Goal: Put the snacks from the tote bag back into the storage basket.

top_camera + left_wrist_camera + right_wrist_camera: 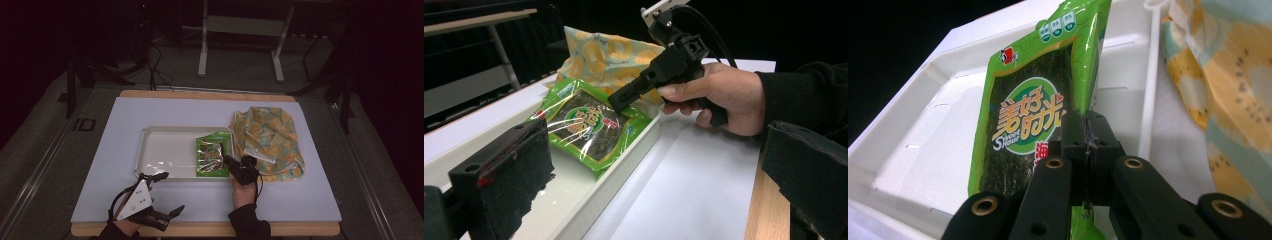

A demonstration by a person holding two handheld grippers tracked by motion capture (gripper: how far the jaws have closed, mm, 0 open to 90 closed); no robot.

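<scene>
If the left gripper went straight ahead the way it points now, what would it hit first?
Probably the white tray: its near wall lies between the open left gripper and the green snack packet. Depth is hard to judge.

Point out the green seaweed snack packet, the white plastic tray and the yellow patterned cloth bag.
Green seaweed snack packet (212, 155), high view, its printed front.
White plastic tray (162, 150), high view, its bare floor.
Yellow patterned cloth bag (267, 132), high view, its top fabric.
</scene>
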